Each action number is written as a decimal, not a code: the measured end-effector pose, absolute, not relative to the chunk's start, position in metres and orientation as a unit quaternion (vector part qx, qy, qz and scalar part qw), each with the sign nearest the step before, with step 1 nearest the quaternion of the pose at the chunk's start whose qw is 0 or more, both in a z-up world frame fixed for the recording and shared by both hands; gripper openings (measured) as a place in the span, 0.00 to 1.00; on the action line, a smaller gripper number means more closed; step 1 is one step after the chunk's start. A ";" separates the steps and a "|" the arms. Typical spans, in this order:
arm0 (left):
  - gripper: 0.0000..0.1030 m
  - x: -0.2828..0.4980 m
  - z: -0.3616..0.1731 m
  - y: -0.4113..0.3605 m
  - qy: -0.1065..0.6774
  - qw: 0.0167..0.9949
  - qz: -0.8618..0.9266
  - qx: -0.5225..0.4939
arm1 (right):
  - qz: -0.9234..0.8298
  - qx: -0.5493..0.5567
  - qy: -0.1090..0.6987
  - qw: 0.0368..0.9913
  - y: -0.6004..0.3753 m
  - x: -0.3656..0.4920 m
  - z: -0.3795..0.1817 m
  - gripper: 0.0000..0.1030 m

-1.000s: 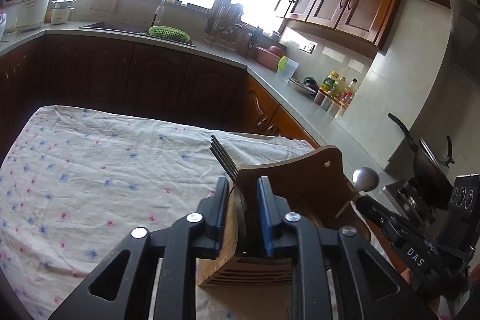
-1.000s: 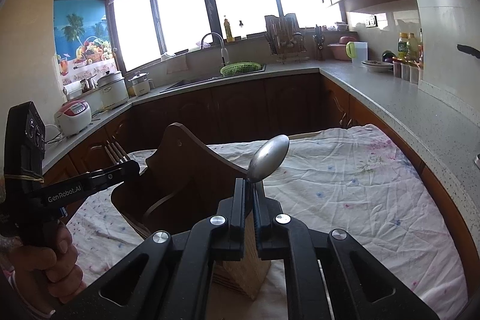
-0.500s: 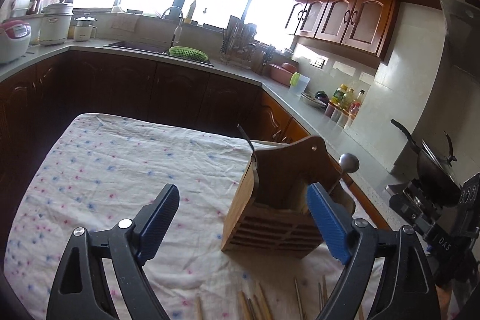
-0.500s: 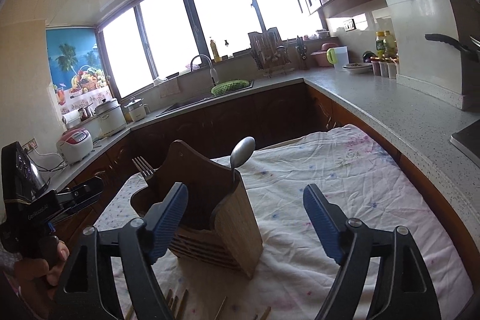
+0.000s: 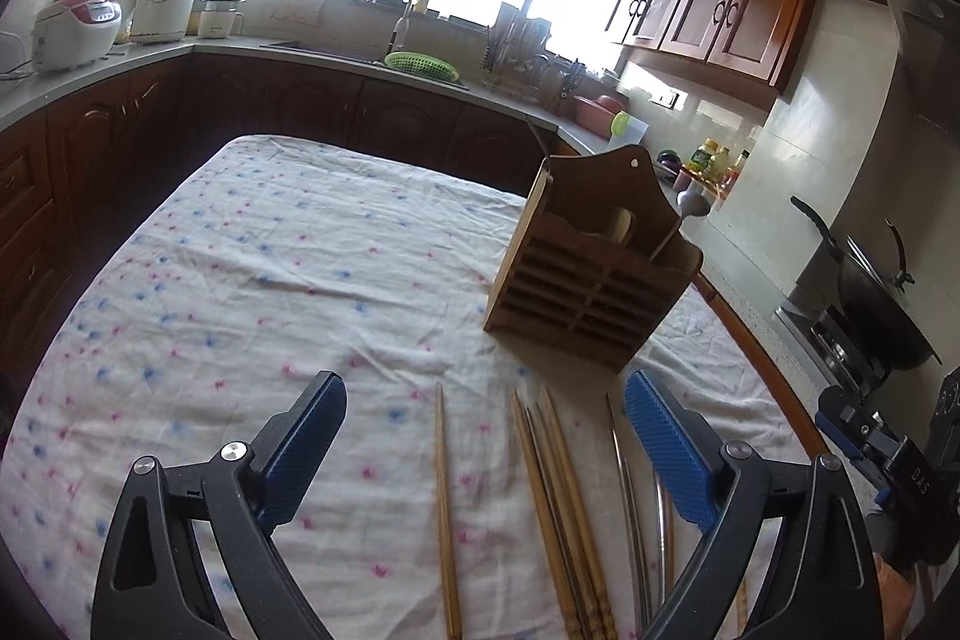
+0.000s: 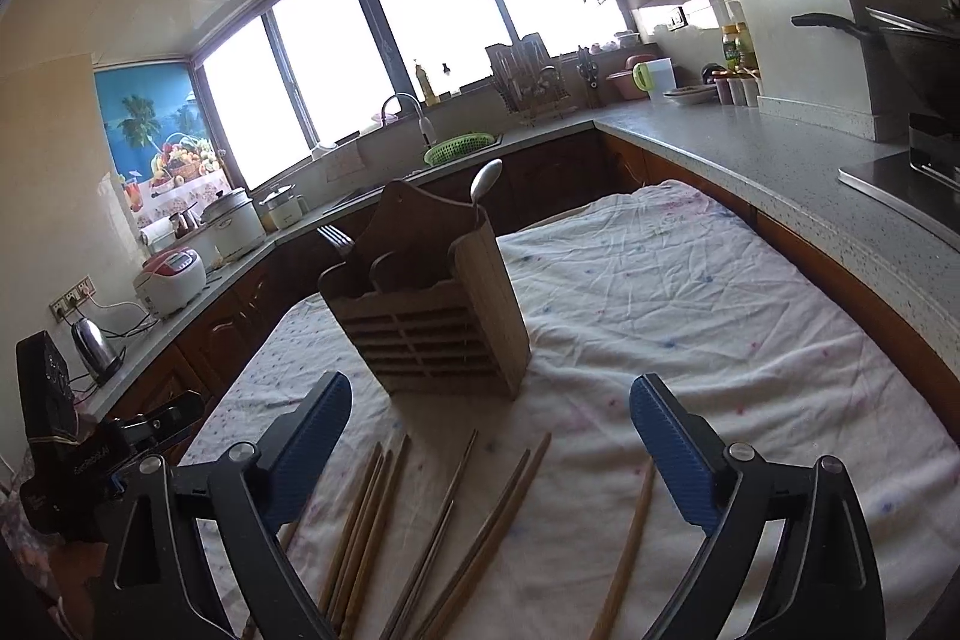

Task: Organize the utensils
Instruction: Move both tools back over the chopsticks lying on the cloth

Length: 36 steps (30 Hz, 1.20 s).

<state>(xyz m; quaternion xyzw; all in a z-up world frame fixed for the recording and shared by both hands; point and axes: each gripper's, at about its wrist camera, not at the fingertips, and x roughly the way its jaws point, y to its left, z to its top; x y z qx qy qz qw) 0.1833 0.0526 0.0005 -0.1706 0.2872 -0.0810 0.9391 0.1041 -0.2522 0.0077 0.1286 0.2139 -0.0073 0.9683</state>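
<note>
Kitchen: dark wood cabinets, bright window, grey counter; the work surface is a table under a wrinkled floral cloth (image 5: 252,244).
Holder: wooden utensil holder (image 5: 585,274) stands upright on the cloth, beyond both grippers; a spoon (image 6: 485,178) rises from its right compartment and a fork (image 6: 336,238) pokes out at its left side.
Loose utensils: wooden chopsticks (image 6: 366,508) and a metal pair (image 6: 441,514) lie flat on the cloth in a loose fan, just in front of the holder; one single wooden stick (image 5: 443,496) lies apart.
Left gripper (image 5: 483,448): jaws spread wide, holding nothing, hovering over the chopsticks.
Right gripper (image 6: 489,442): jaws spread wide as well, empty, above the same fan.
Progress: spoon and fork look sorted; the chopsticks are not yet in.
Handling: the sticks are light, stiff and thin; the metal ones are probably slippery and may roll on the cloth.
Where to grip: likely near mid-length, pinching across the shaft, so a stick tips little when lifted.
Risk: closing on several at once, or dragging the soft cloth up with a stick.
</note>
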 end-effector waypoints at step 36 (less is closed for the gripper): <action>0.77 0.228 -0.015 0.034 0.396 0.908 -0.069 -0.119 | -0.015 0.157 0.307 0.939 -0.255 0.117 -0.032 0.61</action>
